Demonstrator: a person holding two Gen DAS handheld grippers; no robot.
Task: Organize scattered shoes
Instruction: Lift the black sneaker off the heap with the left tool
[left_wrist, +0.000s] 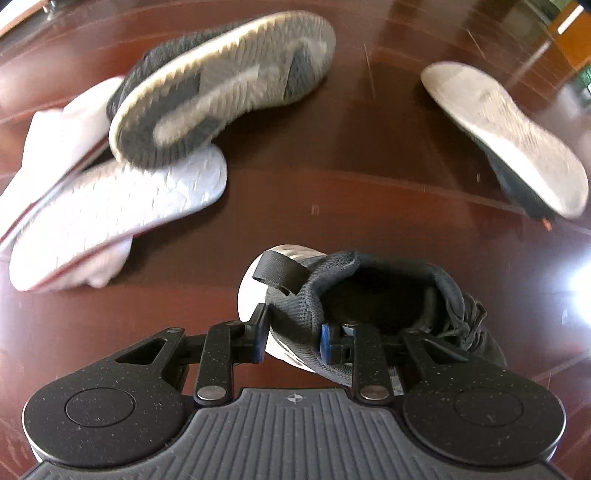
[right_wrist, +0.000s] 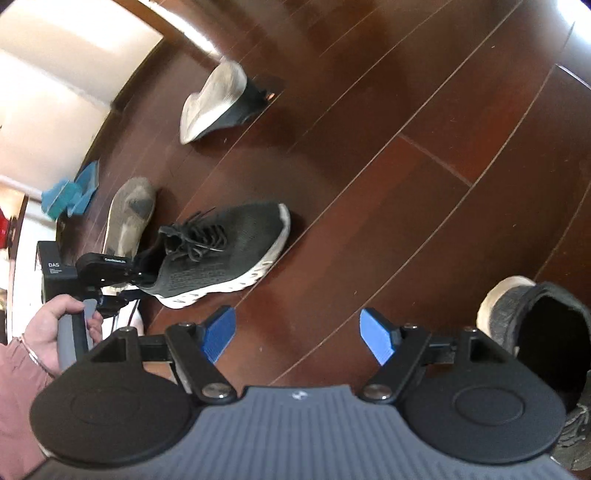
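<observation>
A black knit sneaker (left_wrist: 373, 306) with a white sole stands upright on the dark wood floor (left_wrist: 332, 166), its heel collar pinched between the blue pads of the left hand-held gripper (left_wrist: 293, 338), which is clenched on it. In the right wrist view the same sneaker points away across the planks, and a hand (right_wrist: 55, 332) in a pink sleeve holds the left gripper's handle. Beyond it to the left, a grey-soled shoe (left_wrist: 221, 85) lies sole-up, leaning on two white slippers (left_wrist: 110, 206). To the far right, well apart, a white-soled shoe (left_wrist: 506, 136) lies on its side. The right hand-held gripper (right_wrist: 297, 336) hangs released over bare floor, jaws spread wide, holding nothing. Just beside its right finger sits another dark shoe (right_wrist: 535, 332), opening upward. Blue cloth (right_wrist: 70, 194) lies near the wall.
</observation>
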